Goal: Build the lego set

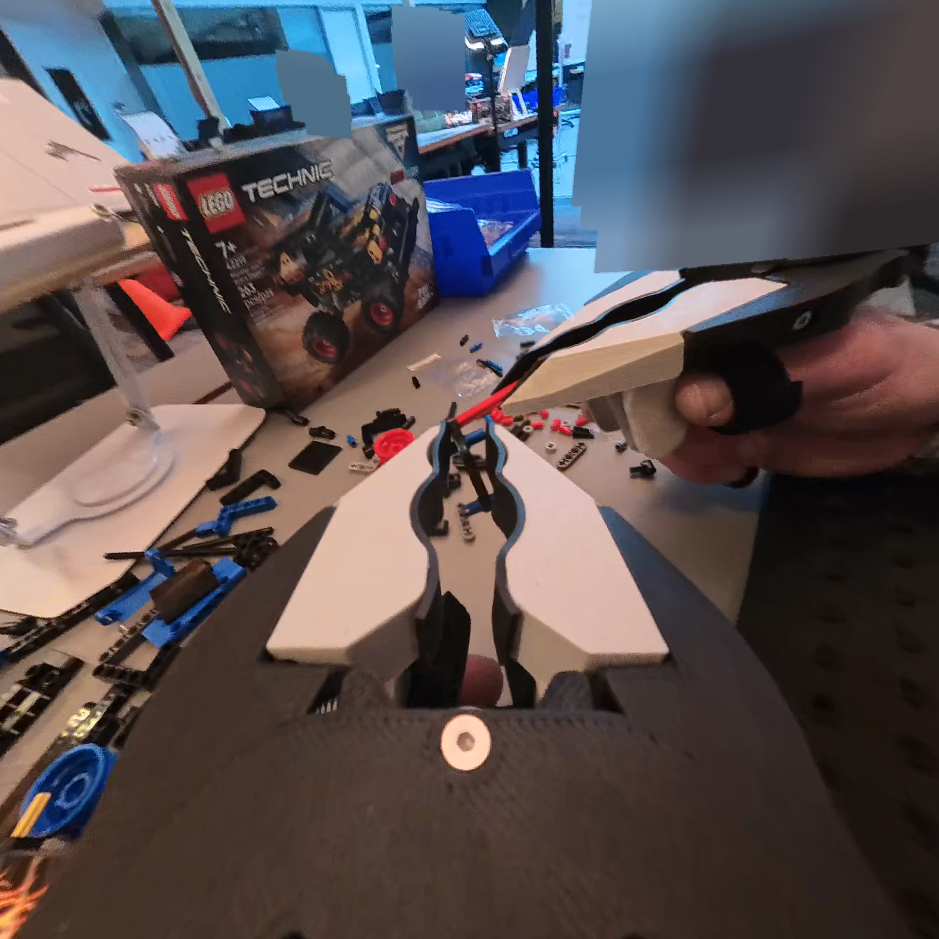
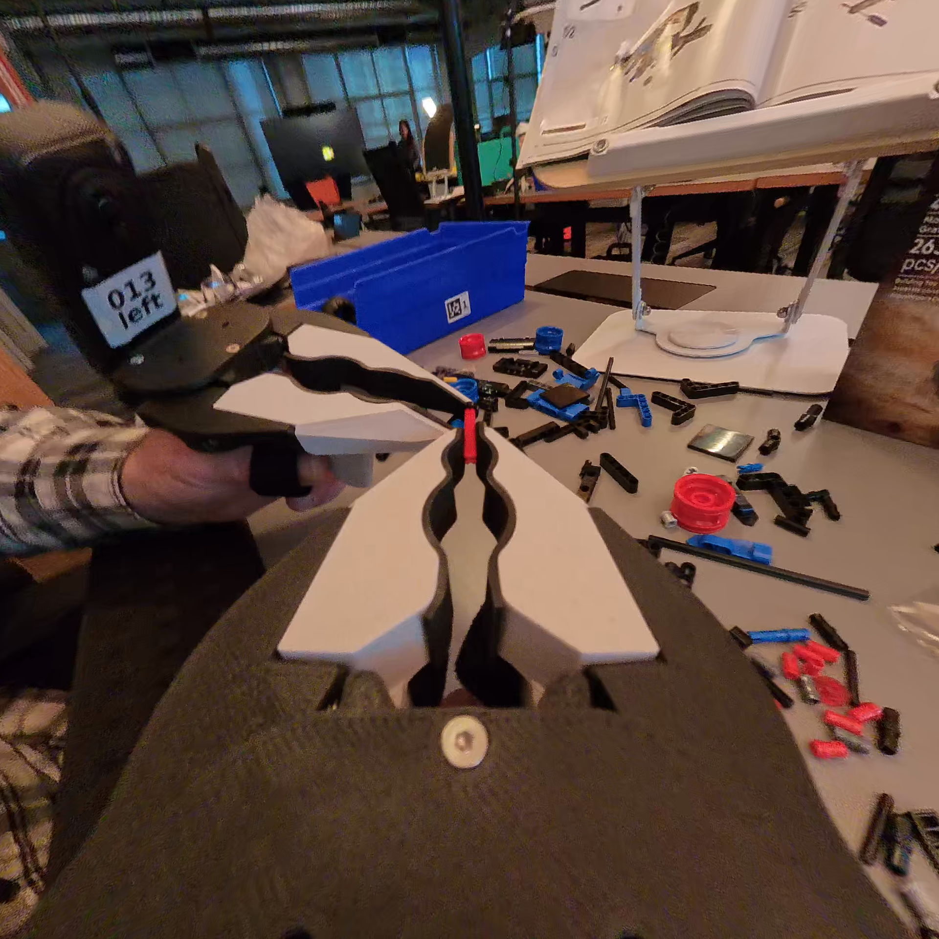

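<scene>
The grey counter (image 2: 762, 584) spreads out under me, littered with loose pieces. At its far side stands the set's box (image 1: 284, 274), upright and angled, with a blue bin (image 2: 421, 284) just beside it and the white book stand (image 2: 711, 350) holding the open instruction booklet (image 2: 711, 61) up above the parts. Down among the scatter, a red wheel hub (image 2: 703, 503) lies near black beams, a long black axle (image 2: 757, 568) in front of it. Now to my hands: my right gripper (image 2: 470, 437) has its jaws squeezed tight on a red axle (image 2: 470, 434), held out at the tips. My left gripper (image 1: 467, 437) comes in to meet it, jaws pinching a small black piece (image 1: 457, 437), and the red axle's end touches that piece right between the two tips
</scene>
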A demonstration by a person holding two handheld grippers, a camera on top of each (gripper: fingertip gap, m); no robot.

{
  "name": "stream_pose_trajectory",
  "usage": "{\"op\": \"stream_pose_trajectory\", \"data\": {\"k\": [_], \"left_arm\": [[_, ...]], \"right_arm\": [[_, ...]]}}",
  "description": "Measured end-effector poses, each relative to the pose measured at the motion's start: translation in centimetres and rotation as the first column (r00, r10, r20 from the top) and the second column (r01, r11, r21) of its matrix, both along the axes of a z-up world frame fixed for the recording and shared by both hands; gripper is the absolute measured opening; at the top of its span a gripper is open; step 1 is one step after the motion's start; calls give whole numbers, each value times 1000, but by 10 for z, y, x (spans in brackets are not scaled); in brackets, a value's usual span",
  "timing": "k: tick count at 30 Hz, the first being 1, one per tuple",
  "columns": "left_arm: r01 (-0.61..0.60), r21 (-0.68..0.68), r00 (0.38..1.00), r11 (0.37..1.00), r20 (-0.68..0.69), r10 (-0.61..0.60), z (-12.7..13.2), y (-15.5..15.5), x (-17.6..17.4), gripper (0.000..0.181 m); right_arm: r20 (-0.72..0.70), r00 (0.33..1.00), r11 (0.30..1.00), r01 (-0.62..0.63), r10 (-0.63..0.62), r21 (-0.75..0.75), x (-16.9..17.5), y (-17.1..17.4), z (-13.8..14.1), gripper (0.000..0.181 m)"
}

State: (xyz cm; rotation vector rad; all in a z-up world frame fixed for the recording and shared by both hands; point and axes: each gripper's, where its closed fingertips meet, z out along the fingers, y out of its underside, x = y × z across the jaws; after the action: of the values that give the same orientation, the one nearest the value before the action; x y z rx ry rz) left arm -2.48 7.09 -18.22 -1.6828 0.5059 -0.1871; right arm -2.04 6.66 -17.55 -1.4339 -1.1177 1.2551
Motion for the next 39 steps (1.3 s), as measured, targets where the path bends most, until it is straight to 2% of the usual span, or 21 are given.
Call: {"op": "stream_pose_trajectory", "data": {"k": [6,16,24,30,39], "left_arm": [[-57,107,996,993,-57,64,17,1,1,10],[-80,197,980,977,-161,112,28,-1,4,9],[-25,262,931,965,-346,118,29,-6,4,10],[15,269,904,963,-416,102,28,-10,4,9],[-6,249,928,968,-359,98,29,-8,2,15]], "right_arm": [[-113,993,995,18,-30,-99,-1,1,15,1],[-158,987,996,3,-17,-86,3,-2,25,1],[-169,985,991,-60,40,-116,4,-6,25,1],[-165,982,982,-121,96,-148,3,-10,24,0],[-195,978,979,-106,71,-177,3,-4,26,0]]}}
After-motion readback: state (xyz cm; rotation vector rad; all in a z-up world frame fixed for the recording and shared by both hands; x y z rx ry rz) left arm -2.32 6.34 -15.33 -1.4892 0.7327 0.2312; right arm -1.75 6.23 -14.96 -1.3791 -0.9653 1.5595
